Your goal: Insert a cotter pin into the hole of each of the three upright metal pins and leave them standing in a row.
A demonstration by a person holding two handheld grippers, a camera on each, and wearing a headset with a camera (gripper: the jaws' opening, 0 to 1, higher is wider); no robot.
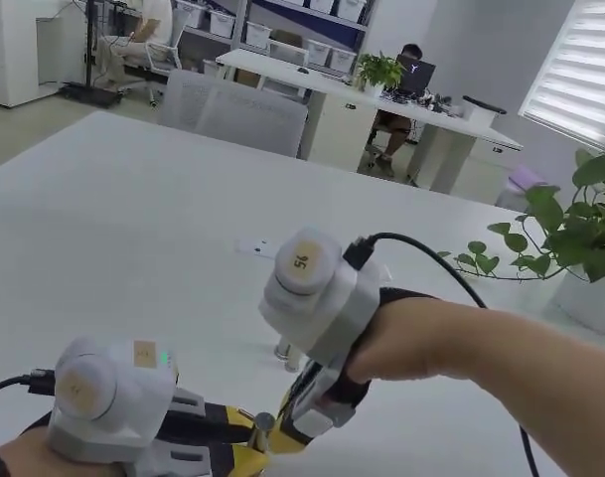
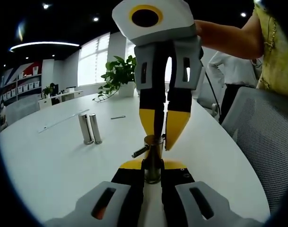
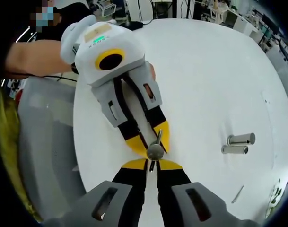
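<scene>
– What is around on the bench (image 2: 49,156)?
– It is white and wide. In the left gripper view a green plant (image 2: 119,75) stands far off at 11 o'clock. A mesh chair (image 2: 257,137) is at 3 o'clock, and a person (image 2: 231,78) stands behind it. A loose cotter pin (image 2: 117,117) lies flat at 11 o'clock, well apart from both claws.
– Is anything in the way?
– The right claw (image 2: 165,135) comes down from 12 o'clock and hides the bench behind it.
– Where are the metal pins?
– One metal pin (image 2: 153,158) stands upright in the left claw (image 2: 153,169). That claw is closed tight on its lower part. Two other metal pins (image 2: 86,128) stand close side by side at 10 o'clock from it, near but apart.
– And the little pin?
– A cotter pin (image 2: 140,152) pokes out of the top of the held pin toward 9 o'clock. In the right gripper view its other end sits between the right claw's tips. They are almost closed and seem to pinch it, just beside the top of the metal pin
</scene>
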